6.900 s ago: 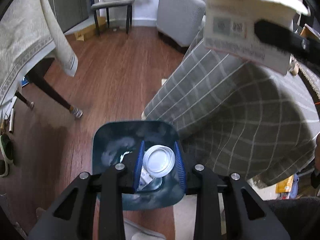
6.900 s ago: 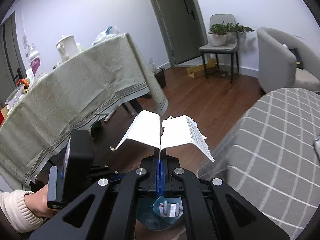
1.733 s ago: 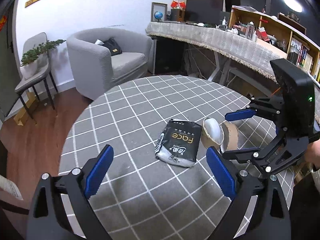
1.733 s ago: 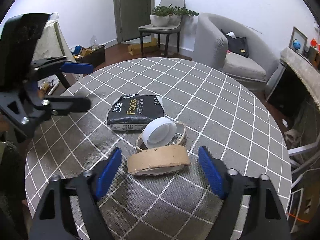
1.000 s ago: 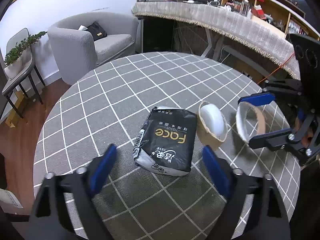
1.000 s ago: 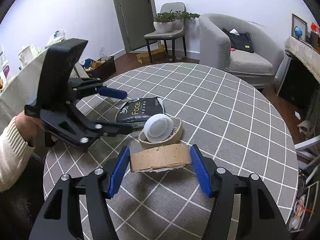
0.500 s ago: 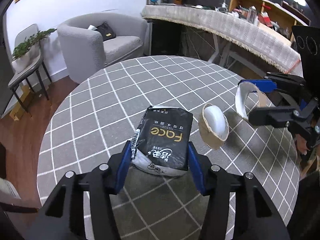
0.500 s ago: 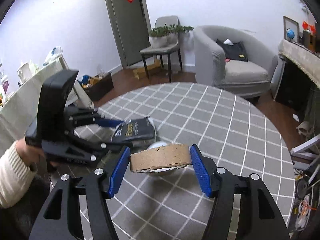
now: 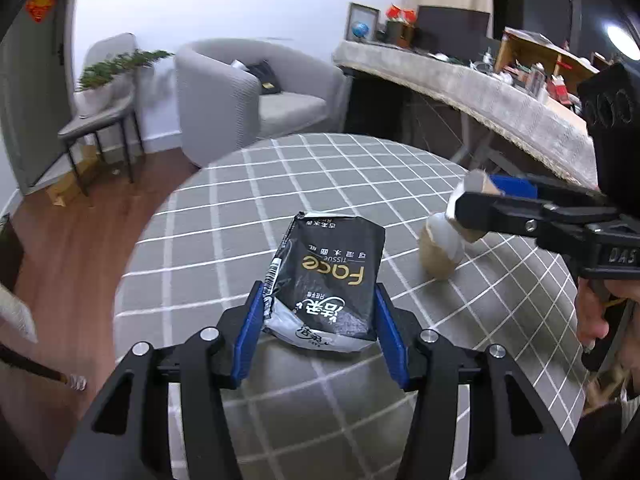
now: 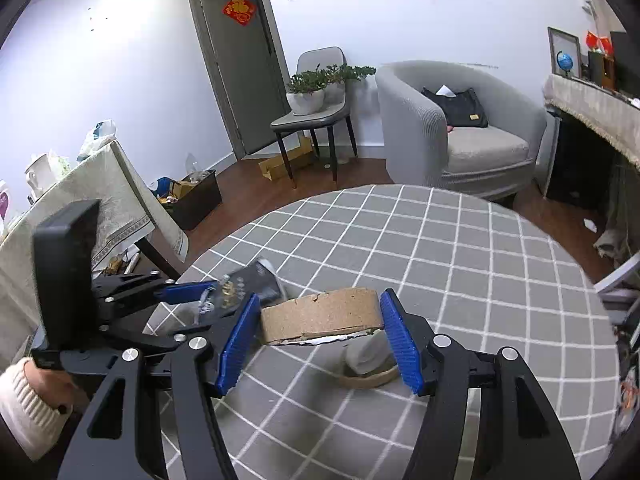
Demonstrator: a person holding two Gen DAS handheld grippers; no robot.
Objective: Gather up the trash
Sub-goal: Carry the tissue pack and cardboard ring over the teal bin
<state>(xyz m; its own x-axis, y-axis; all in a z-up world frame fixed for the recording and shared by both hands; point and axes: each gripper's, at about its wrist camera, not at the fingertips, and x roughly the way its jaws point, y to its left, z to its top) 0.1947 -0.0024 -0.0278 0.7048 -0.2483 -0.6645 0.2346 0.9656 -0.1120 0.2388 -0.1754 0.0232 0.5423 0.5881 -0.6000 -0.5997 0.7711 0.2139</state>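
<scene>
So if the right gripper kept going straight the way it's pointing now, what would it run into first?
Probably the grey checked tablecloth beyond the brown cardboard ring that the right gripper holds; the line ahead looks bare there, though depth is hard to judge.

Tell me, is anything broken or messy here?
Yes. The cardboard ring in the right gripper has a cracked, ragged edge. The black tissue pack in the left gripper looks crumpled. Nothing is spilled.

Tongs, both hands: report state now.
Left tongs: closed on the black tissue pack.
Right tongs: closed on the cardboard ring.
</scene>
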